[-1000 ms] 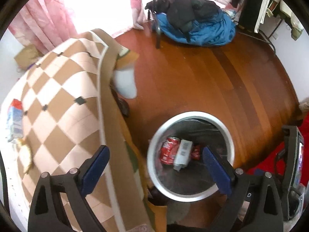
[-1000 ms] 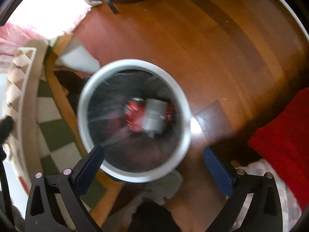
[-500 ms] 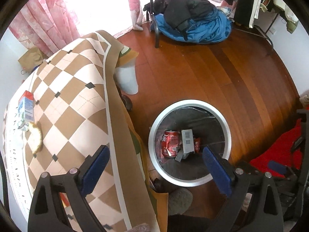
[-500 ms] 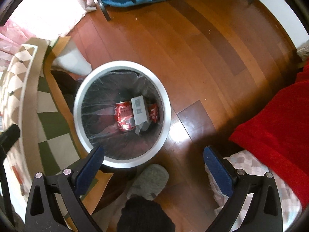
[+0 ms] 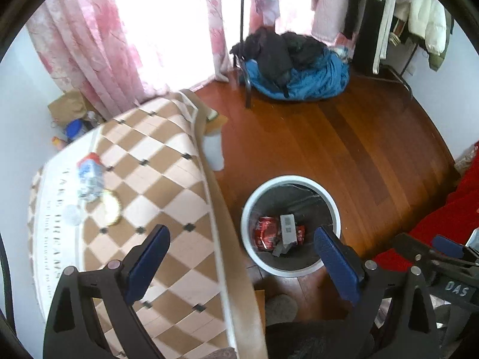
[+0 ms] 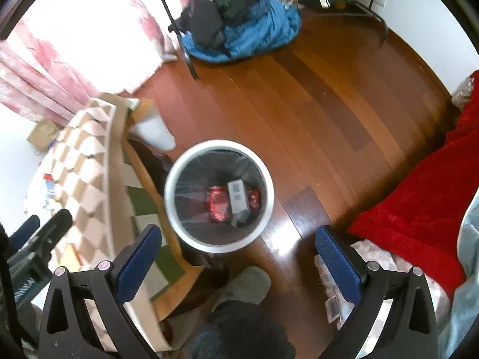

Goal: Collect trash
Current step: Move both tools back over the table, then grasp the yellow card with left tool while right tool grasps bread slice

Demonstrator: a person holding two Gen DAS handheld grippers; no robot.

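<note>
A round white trash bin with a dark liner stands on the wood floor beside the table. A red can and a grey-white carton lie inside. On the checkered tablecloth lie a crumpled blue-white carton, a round yellowish piece and a white crumpled bit. My left gripper is open and empty, high above table edge and bin. My right gripper is open and empty above the bin's near side.
A blue and black pile of clothes lies by a metal rack at the back. Pink curtains hang at the window. A red blanket is on the right. A grey slipper is near the bin. Bags lie in the corner.
Both grippers have risen and pulled back from the bin, so the bin looks smaller and more of the table and room shows. Both stay open and empty.
</note>
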